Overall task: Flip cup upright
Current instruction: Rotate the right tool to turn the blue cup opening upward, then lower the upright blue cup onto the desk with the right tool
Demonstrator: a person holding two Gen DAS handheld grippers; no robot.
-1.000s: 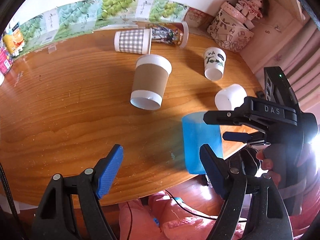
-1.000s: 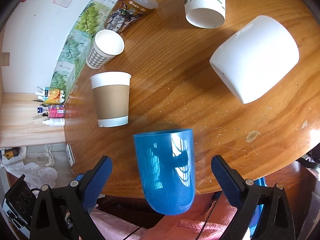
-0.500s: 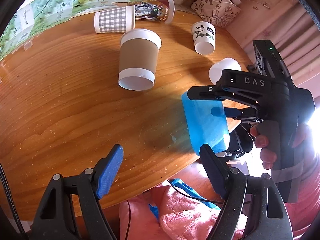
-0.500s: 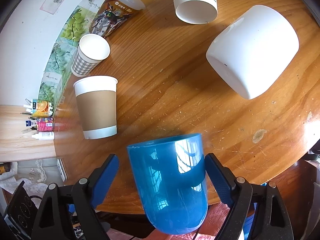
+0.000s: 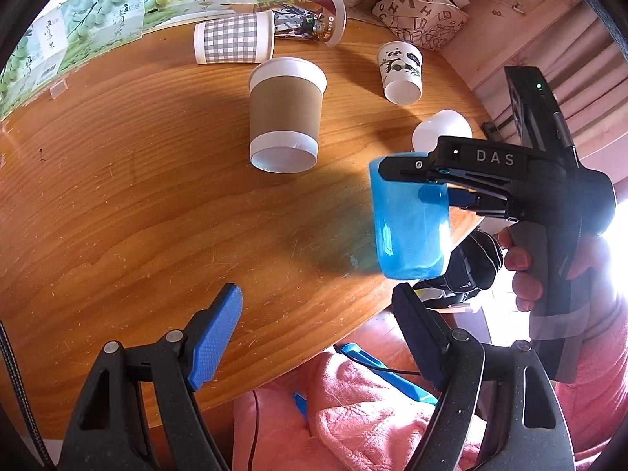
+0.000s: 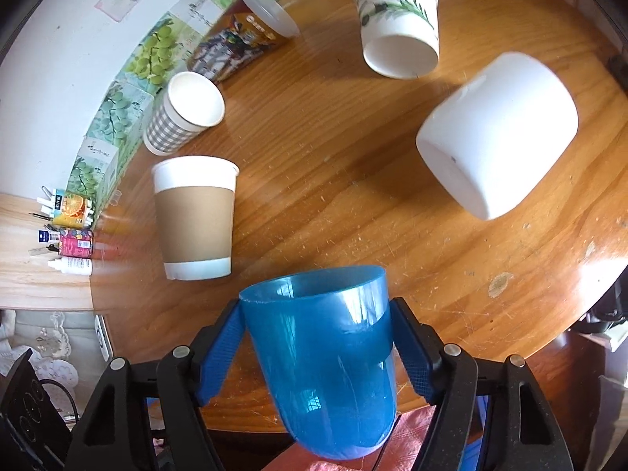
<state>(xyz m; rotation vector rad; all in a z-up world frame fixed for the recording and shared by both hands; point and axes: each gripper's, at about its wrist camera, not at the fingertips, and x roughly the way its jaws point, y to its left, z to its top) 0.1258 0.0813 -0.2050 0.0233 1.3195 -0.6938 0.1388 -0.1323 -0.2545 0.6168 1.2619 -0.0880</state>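
Note:
My right gripper (image 6: 316,347) is shut on a translucent blue plastic cup (image 6: 325,361). It holds the cup off the round wooden table (image 6: 353,196), tilted, with the open rim pointing away from the camera. In the left wrist view the blue cup (image 5: 410,219) hangs in the right gripper (image 5: 428,192) above the table's near right edge, rounded base down. My left gripper (image 5: 318,333) is open and empty, low over the near table edge, left of and below the cup.
Several cups lie on their sides: a brown-sleeved paper cup (image 6: 194,219), a grey checked cup (image 6: 182,114), a printed cup with a clear lid (image 6: 243,43), a panda cup (image 6: 398,19) and a white cup (image 6: 498,133). Pink cloth (image 5: 353,412) lies below the table edge.
My right gripper closed on the blue cup and lifted it off the table, turning its rim upward. The left gripper stayed open, shifting a little.

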